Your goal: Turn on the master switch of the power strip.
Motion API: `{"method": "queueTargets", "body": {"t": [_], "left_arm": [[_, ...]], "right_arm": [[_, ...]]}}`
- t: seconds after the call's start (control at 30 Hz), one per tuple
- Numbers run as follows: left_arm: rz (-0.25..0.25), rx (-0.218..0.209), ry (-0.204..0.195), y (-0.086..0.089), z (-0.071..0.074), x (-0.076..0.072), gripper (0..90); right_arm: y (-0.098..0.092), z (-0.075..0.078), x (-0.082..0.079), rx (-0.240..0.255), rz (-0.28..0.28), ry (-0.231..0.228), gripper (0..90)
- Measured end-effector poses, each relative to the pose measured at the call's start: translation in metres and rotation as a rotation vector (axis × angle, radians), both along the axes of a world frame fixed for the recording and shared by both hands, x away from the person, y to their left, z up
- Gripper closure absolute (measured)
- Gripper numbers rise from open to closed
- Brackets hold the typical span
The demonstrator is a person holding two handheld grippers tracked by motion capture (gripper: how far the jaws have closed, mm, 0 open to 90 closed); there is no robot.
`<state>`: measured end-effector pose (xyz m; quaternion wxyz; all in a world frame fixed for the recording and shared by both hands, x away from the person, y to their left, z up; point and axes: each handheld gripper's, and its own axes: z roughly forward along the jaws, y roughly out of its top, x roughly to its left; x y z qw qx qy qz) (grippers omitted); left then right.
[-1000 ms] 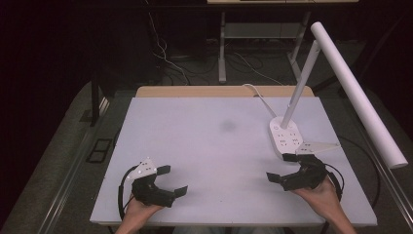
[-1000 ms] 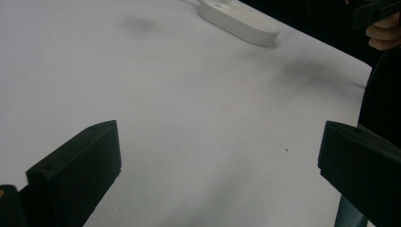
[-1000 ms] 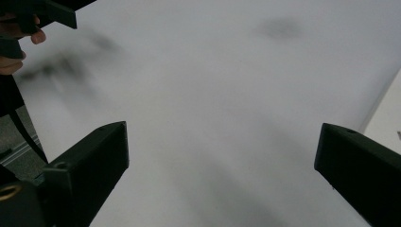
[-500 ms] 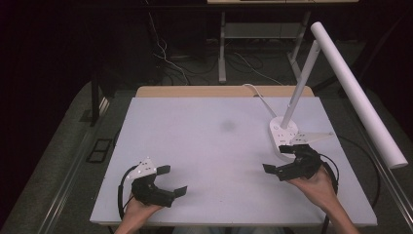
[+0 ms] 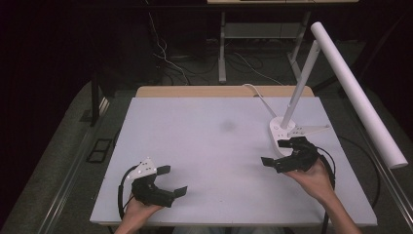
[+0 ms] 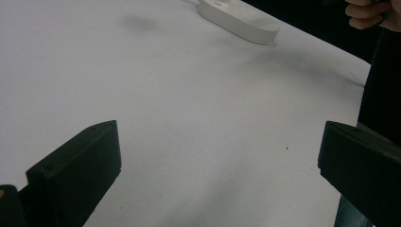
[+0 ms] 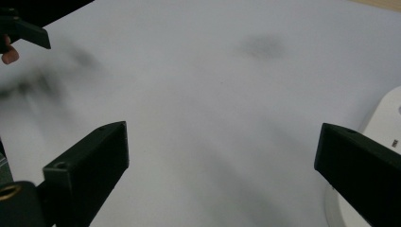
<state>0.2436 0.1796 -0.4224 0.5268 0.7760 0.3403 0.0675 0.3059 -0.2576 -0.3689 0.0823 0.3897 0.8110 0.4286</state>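
My left gripper point(image 5: 172, 180) rests near the front left of the white table point(image 5: 204, 146), held in a hand, its jaws wide open and holding nothing. In the left gripper view the jaws frame bare table, and the lamp base point(image 6: 239, 21) lies far ahead. My right gripper point(image 5: 277, 152) is held just above the table at the right, open and empty, right beside the white lamp base point(image 5: 285, 134). The right gripper view has the lamp base point(image 7: 385, 123) by its right jaw.
A white desk lamp rises from its base, its stem point(image 5: 302, 83) leaning to the upper right and its long tube head point(image 5: 358, 92) slanting over the table's right edge. A faint grey smudge point(image 5: 227, 126) marks the table's middle. Cables lie on the floor behind.
The right gripper has moved forward and a little left, up beside the lamp base. The left gripper has stayed put.
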Motion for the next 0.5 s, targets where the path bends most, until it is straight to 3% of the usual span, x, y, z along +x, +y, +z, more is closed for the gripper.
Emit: {"method": "queueTargets", "body": {"t": [0.5], "left_arm": [[0.006, -0.007, 0.002, 0.000, 0.000, 0.000, 0.0]], "right_arm": [[0.000, 0.001, 0.019, -0.012, -0.023, 0.020, 3.2]]}}
